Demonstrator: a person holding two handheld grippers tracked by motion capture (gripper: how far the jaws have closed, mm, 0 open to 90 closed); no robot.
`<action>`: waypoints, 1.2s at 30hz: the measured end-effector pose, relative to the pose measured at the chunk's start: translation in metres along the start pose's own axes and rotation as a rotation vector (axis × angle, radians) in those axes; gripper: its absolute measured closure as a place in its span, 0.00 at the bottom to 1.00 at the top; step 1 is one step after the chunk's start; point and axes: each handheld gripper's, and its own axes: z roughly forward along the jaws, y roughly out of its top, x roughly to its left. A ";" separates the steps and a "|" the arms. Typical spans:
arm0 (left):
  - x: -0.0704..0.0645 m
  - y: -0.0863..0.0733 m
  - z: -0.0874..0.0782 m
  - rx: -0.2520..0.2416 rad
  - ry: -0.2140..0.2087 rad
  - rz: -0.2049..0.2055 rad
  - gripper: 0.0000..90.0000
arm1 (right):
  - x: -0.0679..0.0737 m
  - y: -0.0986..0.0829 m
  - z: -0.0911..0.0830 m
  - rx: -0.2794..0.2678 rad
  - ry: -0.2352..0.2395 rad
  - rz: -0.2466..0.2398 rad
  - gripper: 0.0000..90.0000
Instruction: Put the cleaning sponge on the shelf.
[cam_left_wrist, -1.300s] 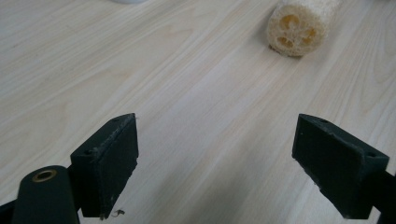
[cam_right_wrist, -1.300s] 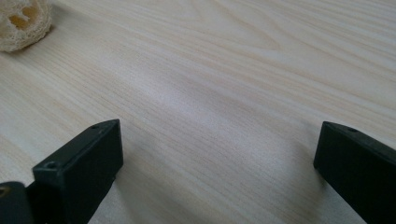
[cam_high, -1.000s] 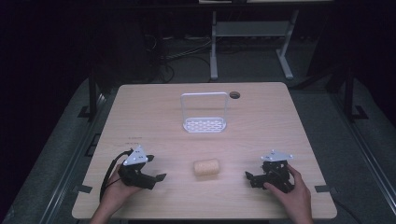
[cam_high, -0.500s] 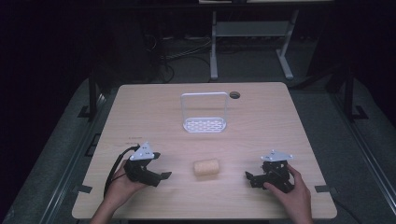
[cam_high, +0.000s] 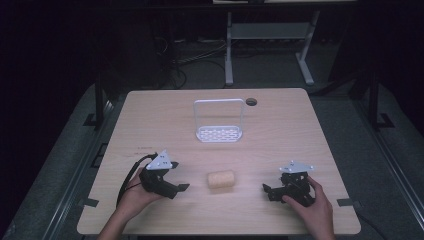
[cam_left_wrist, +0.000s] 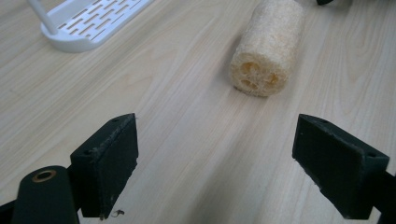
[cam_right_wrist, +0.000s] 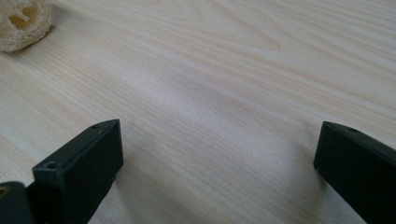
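A pale, short loofah cylinder (cam_high: 221, 179) lies on its side on the wooden table (cam_high: 280, 135), near the front and between my two grippers. My left gripper (cam_high: 177, 186) is held just left of it, pointing at it, open and empty. In the left gripper view the loofah (cam_left_wrist: 266, 46) lies ahead, slightly right of centre, beyond the open left gripper (cam_left_wrist: 217, 140). My right gripper (cam_high: 267, 192) rests on the table to the loofah's right, also open and empty. In the right gripper view the loofah (cam_right_wrist: 23, 21) sits at the far top left, well ahead of the right gripper (cam_right_wrist: 219, 140).
A white slotted tray with a tall wire hoop handle (cam_high: 219, 132) stands at the table's middle, behind the loofah; its corner (cam_left_wrist: 88, 25) appears in the left gripper view. A round cable hole (cam_high: 251, 101) is near the back edge. Dark floor and a desk frame lie beyond.
My left gripper has crept a little to the right, toward the loofah. The right gripper and the loofah have stayed where they were.
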 end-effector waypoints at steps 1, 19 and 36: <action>0.000 0.001 0.001 0.005 0.000 0.007 0.16 | 0.000 0.000 0.000 0.000 0.000 0.000 0.01; -0.005 0.022 0.017 0.007 -0.060 0.062 0.16 | 0.000 0.000 0.000 -0.001 0.002 -0.004 0.01; -0.012 0.047 0.038 0.014 -0.098 0.110 0.16 | 0.000 0.000 0.000 0.000 0.003 -0.003 0.01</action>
